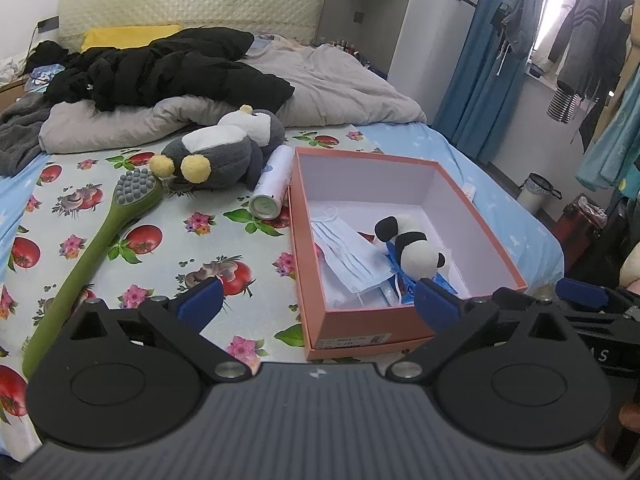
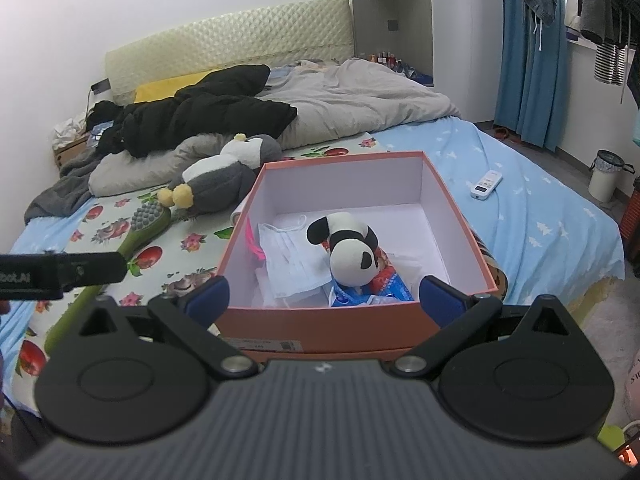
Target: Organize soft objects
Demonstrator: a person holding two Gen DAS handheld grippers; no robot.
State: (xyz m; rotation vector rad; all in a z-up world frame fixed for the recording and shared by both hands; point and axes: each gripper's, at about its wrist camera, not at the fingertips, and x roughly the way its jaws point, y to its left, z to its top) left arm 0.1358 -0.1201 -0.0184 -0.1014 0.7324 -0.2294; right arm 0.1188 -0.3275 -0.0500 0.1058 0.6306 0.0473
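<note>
Both hand-held grippers, left (image 1: 318, 300) and right (image 2: 324, 296), gape empty over the orange box (image 1: 362, 328) where a panda plush (image 1: 412, 248) lies on face masks (image 1: 352, 256).

This is a lived-in home bedroom: a bed (image 2: 520, 208) with padded headboard (image 2: 228, 40), rumpled grey duvet (image 2: 360, 96) and fruit-print sheet (image 1: 160, 240), blue curtains (image 2: 532, 52), and clothes hanging (image 1: 592, 28) by the window.

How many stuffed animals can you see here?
2. A small panda plush lies inside the orange cardboard box, on the face masks. A bigger grey penguin plush lies on the bed beside the box. Others could be hidden under the bedding.
</note>
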